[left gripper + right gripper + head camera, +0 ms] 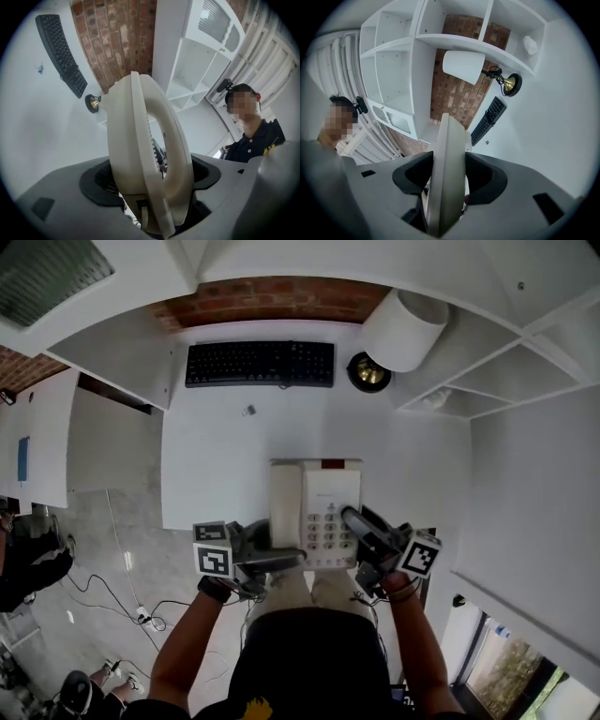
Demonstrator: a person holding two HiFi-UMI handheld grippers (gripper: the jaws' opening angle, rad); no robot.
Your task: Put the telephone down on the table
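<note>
Forearms reach in from the near edge, one tool in each hand.

Left gripper [151, 190]: grey jaws pressed on the handset side of the cream plastic desk telephone [317, 507], clamping handset and body edge together. Marker cube faces up in the head view.

Right gripper [448, 183]: jaws pinching the thin right edge of the telephone, dark pads against both faces.

Telephone sits level between the two tools, keypad up, handset along its left. It is over the near edge of the flat white table [211, 460], its near end at or just past that edge. Cannot tell whether its underside touches the top.

Mid-table: small grey object [248, 410], too small to identify, well apart from the telephone.

Far side: flat black computer keyboard [260, 363] lying parallel to the back edge. Beside it to the right, a lamp with round brass base [368, 373] and white cylindrical shade [405, 329].

Behind: red brick wall [272, 298], white open shelving [511, 362] to the right.
</note>
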